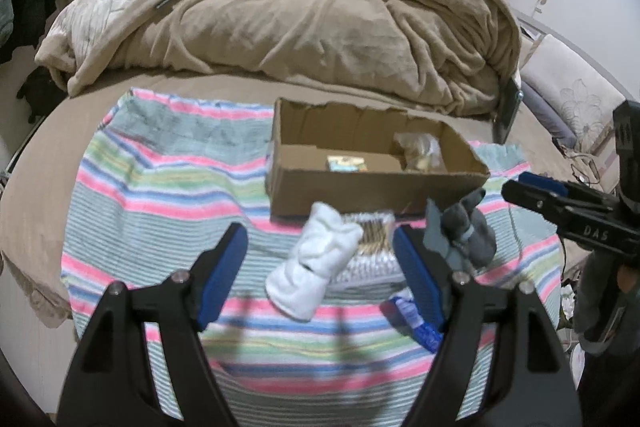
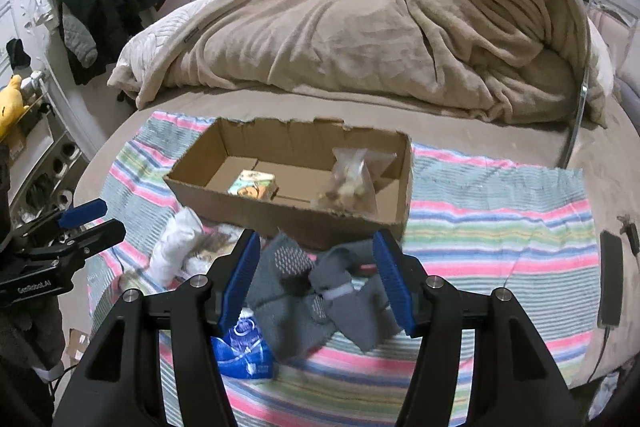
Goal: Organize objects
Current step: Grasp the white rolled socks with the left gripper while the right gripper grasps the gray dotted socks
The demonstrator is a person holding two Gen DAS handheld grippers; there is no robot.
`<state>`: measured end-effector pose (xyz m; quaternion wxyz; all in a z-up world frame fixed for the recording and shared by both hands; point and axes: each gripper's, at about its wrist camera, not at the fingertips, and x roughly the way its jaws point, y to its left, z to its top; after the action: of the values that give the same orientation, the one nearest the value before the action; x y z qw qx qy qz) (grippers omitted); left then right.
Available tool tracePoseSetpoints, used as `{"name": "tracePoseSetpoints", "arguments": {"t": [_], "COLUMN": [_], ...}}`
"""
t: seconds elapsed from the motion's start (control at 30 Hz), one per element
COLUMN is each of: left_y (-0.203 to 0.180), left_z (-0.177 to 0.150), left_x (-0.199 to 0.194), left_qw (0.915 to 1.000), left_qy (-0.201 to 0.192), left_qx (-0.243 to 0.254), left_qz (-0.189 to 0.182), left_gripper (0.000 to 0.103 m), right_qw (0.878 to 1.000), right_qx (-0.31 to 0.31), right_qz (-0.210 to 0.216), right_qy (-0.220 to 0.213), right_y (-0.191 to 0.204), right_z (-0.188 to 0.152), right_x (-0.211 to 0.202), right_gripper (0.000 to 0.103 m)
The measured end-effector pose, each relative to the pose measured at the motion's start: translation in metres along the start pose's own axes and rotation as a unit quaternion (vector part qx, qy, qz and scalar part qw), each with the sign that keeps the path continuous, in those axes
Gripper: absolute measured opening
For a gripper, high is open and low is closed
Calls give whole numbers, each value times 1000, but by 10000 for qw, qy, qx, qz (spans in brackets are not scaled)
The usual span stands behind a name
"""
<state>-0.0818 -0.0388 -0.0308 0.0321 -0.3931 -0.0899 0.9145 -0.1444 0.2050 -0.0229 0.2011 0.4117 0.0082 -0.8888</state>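
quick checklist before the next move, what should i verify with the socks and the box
1. Left gripper open, nothing held: ok.
2. Right gripper open, gray socks between its fingers but not pinched: ok.
3. Cardboard box open on top with bare floor left: ok.
4. White sock loose on the striped towel: ok.
5. White sock lies clear of the packet beside it: not ok, it overlaps.
6. Blue wrapper free of the gray socks: cannot tell.

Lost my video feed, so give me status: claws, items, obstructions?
Left claw open over white sock. Right claw open over grey socks. Box holds carton, bag. Nothing blocking.
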Motion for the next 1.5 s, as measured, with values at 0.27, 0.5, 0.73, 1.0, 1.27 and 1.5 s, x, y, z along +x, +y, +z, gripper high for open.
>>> {"name": "tracePoseSetpoints", "arguments": {"t": [0.27,0.5,0.73,1.0,1.27,1.5], "left_y": [0,3,11,13,16,14], "left_z": [-15,-24,-29,-34,-38,-39], "left_x": [15,29,42,62,83,85], "left_qw": [9996,9991,9986,9980,9970,9969], "left_qy": [260,369,443,561,749,776], "left_qx": [-39,-25,-14,6,22,112], "left_qz": [29,198,272,287,173,53], "left_gripper": [80,80,80,80,69,50], "right_qw": [9998,9990,9980,9965,9946,9951], "right_qx": [117,220,313,384,400,272], "right_qz": [-41,-99,-127,-58,116,251], "right_qy": [185,368,540,744,948,916], "right_y": [-11,-22,-34,-40,-40,-33], "right_z": [-16,-28,-38,-46,-50,-53], "right_x": [9,22,37,55,72,72], "right_gripper": [62,62,62,62,62,35]}}
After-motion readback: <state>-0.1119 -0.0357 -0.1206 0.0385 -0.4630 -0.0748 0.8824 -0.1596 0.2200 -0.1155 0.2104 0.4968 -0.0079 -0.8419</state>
